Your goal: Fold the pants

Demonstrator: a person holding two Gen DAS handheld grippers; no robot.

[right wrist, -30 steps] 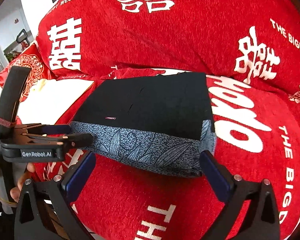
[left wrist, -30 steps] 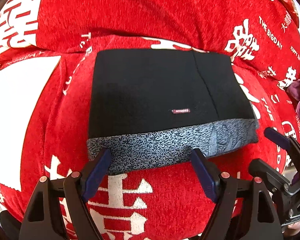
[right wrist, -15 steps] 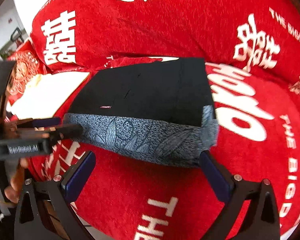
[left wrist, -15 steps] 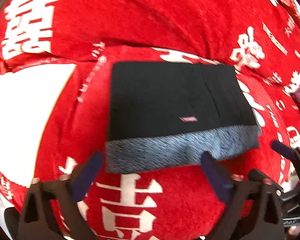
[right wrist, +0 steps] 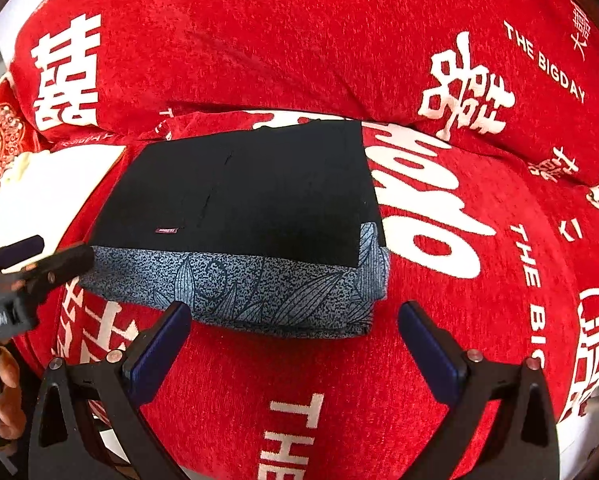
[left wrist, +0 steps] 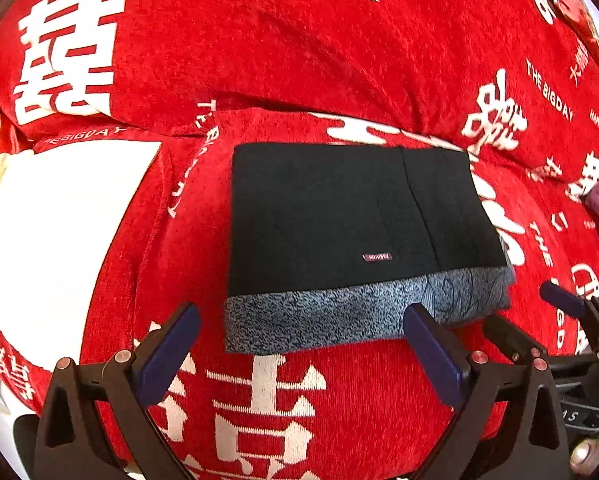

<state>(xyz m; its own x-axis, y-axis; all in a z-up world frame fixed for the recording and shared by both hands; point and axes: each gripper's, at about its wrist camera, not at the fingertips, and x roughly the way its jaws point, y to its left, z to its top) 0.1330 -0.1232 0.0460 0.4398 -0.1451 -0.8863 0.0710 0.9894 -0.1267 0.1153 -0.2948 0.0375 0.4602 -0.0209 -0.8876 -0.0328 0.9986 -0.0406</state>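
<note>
So both grippers are empty here. The left gripper [left wrist: 301, 344] has its blue-padded jaws spread wide, hovering just short of the near edge of the bundle and touching nothing. Same story with the right gripper [right wrist: 295, 338]: jaws wide apart, nothing between them, sitting just in front of the bundle's near right corner. In the left view you can spot the right one off at the right edge, and vice versa, so they're side by side facing the same way.

Right ahead of them are the folded black pants with a grey leaf-print lining [left wrist: 355, 236], lying flat as a compact rectangle on the red plush sofa cover with white lettering [left wrist: 299, 392]. The black layer is on top with a little red woven brand tag [left wrist: 376, 257] near its front edge, and the grey printed band [right wrist: 235, 288] sticks out along the near side and wraps the right corner. Edges look pretty square to me. Beyond it the cover rises into the backrest, and there's a big white printed patch [left wrist: 47, 232] on the left, well apart from the pants.

My read: the folding is basically done and this is the let-go / check stage. If anything's left, it'd be tucking that grey band under or giving one more fold, which would mean pinching the near edge at both corners at once and lifting evenly so the stack doesn't slide apart.
</note>
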